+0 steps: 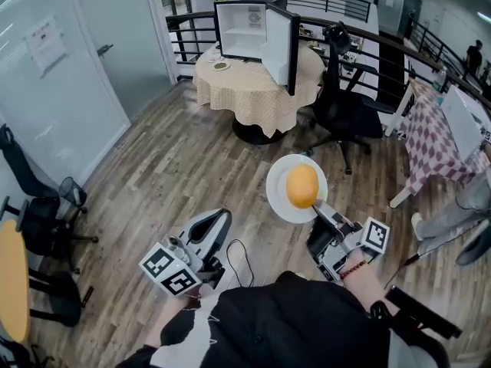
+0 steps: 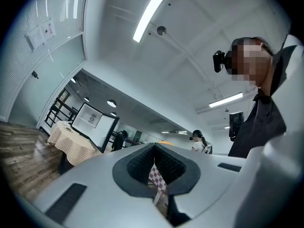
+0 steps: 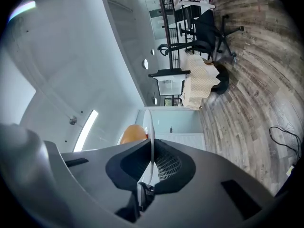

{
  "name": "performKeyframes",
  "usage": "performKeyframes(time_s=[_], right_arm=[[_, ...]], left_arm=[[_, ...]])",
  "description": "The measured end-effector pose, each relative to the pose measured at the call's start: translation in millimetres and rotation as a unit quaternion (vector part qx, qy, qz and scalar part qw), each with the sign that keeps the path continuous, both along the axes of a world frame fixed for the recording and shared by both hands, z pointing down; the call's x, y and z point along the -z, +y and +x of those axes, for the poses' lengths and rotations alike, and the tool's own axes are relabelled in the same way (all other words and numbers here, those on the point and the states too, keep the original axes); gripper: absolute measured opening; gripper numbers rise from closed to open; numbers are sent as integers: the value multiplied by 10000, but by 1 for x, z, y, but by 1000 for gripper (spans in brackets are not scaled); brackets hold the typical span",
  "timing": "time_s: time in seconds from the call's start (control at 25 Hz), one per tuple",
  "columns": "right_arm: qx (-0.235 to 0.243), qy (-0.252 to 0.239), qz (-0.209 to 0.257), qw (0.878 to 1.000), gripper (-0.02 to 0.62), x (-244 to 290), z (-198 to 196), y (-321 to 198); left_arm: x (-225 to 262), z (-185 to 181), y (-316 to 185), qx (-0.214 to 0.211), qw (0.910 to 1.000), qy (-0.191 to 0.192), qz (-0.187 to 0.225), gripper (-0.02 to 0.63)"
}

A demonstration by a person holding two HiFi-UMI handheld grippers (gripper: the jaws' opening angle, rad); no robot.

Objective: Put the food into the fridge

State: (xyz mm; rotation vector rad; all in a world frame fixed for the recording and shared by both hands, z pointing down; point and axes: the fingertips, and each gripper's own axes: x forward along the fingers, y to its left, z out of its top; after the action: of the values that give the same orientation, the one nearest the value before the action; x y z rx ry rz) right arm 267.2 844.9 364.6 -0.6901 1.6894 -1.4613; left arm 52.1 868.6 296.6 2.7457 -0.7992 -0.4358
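Observation:
A white plate (image 1: 280, 192) carries a round orange piece of food (image 1: 302, 185). My right gripper (image 1: 319, 211) is shut on the plate's near rim and holds it level over the wooden floor. In the right gripper view the plate's thin edge (image 3: 151, 127) runs between the closed jaws of the right gripper (image 3: 151, 144), with the food (image 3: 132, 133) behind it. My left gripper (image 1: 219, 222) hangs lower left, shut and empty; in its own view the left gripper (image 2: 154, 148) has its jaws meeting. The white fridge (image 1: 242, 29) stands with its door (image 1: 280, 43) swung open on the far round table (image 1: 245, 87).
A small dish (image 1: 221, 66) lies on the table beside the fridge. A black office chair (image 1: 345, 106) stands right of the table. A checkered table (image 1: 437, 140) and a person's legs (image 1: 460, 213) are at the right. Black chairs (image 1: 38, 198) and a cable (image 1: 242, 255) occupy the near floor.

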Motion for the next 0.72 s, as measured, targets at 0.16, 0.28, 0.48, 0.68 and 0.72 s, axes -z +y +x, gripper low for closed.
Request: performKeyframes(time_s=[0.16,0.28,0.48,0.68,0.72], right_arm=[[27,13,-91,10000,23,-6,-7,-14],[69,54,-146,9999,23,-11,-8,-31],[73,22,-276,9996,23,-19,-4,-78],[212,47,-256,9994,23,-21,1,-151],[250,42,-221,9994,23,-20,1,-167]], left_arm=[[-4,-6,-15,23,10000,2,-97,14],[-7,-6,-34,32,9999,17,-133,14],[-16,0,-82,56,9997,4,-247,14],[-18,12,-145,60,9996,-55,-263,14],[-18,13,-159,85,9996,-55,-268,14]])
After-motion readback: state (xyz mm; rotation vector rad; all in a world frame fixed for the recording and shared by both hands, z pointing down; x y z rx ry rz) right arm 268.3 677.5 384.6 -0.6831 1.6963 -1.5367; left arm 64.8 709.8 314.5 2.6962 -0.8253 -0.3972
